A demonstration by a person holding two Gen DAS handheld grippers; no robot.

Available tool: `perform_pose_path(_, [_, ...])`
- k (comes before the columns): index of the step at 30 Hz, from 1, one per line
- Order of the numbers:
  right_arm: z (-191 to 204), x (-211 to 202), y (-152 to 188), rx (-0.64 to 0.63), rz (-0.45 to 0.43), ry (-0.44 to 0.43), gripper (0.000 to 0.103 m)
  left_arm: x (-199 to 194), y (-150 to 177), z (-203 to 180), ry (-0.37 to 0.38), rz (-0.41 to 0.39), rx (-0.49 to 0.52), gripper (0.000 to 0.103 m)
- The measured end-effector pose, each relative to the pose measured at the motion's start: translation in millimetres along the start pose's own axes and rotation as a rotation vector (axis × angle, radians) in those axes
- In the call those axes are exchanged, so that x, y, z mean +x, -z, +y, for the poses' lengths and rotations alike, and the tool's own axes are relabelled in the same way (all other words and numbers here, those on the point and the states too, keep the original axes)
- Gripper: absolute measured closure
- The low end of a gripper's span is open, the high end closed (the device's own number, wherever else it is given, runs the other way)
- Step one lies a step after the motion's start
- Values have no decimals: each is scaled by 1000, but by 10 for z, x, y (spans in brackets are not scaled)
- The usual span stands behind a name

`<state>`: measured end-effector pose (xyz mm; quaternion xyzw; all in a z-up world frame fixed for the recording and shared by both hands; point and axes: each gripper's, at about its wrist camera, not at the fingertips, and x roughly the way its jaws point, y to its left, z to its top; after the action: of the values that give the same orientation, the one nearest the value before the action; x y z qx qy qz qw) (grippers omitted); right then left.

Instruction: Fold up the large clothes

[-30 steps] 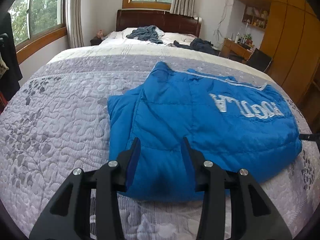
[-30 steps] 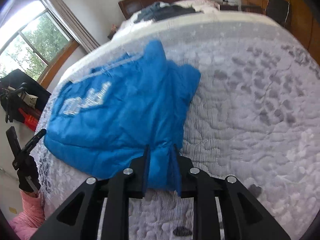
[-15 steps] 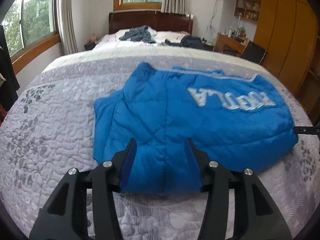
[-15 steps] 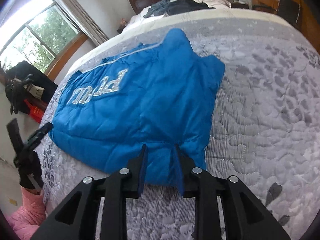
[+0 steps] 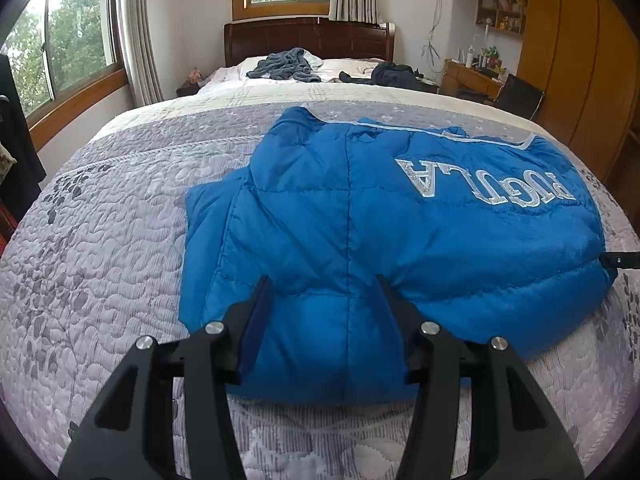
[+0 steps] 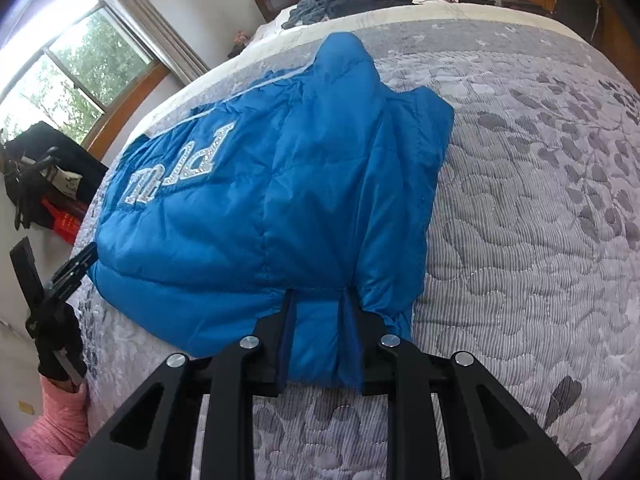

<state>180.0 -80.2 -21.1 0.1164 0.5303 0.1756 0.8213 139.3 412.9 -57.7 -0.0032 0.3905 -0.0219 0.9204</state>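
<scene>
Both claws have drawn back toward the bed's near edge, the puffy blue jacket (image 5: 360,216) following. The left claw (image 5: 324,284) gapes apart over its quilted hem; the right claw (image 6: 316,300) is clamped on a bunched fold. Dark clothes (image 5: 288,65) lie heaped at upper centre on the stitched grey bedspread (image 5: 100,240).

Left tongs (image 6: 60,276) cut off by the jacket (image 6: 280,184).

1. A wide bed (image 5: 100,248), covered in a grey quilted spread with leaf patterns.
2. Blue padded jacket (image 5: 360,216) lies flat near the foot edge.
3. Dark clothes (image 5: 286,65) heaped by the headboard (image 5: 308,38).
</scene>
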Motion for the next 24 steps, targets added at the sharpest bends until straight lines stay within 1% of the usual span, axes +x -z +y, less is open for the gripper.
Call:
perform_pose_path(3, [-28, -85, 7, 17, -11, -14, 78, -33, -28, -24, -8, 5, -14, 55])
perform_pose_path(7, [-55, -299, 83, 37, -46, -31, 60, -125, -80, -118, 10, -2, -19, 55])
perform_pose_path(9, [-43, -400, 153, 38, -58, -12, 58, -176, -116, -191, 24, -10, -13, 54])
perform_pose_path(11, [-61, -466, 217, 56, -58, -14, 55, -210, -135, -273, 44, -14, -7, 53])
perform_pose_path(14, [-152, -522, 263, 88, -56, -25, 50, -220, -162, -361, 72, -4, -2, 49])
perform_pose_path(16, [-259, -556, 292, 119, -64, -23, 42, -208, -173, -358, 83, 8, -13, 49])
perform_pose_path(18, [-363, -574, 312, 154, -73, -35, 37, -196, -174, -277, 80, 24, -35, 49])
perform_pose_path(20, [-464, -582, 264, 178, -77, -70, 34, -206, -190, -106, 70, 30, -71, 47])
perform_pose_path(22, [-537, -589, 160, 182, -84, -102, 23, -209, -232, 86, 52, 36, -106, 41])
perform_pose_path(23, [-576, -576, 76, 182, -89, -114, 21, -198, -262, 231, 43, 46, -128, 37])
perform_pose_path(24, [-594, -562, 12, 180, -90, -124, 17, -191, -286, 318, 39, 48, -142, 37])
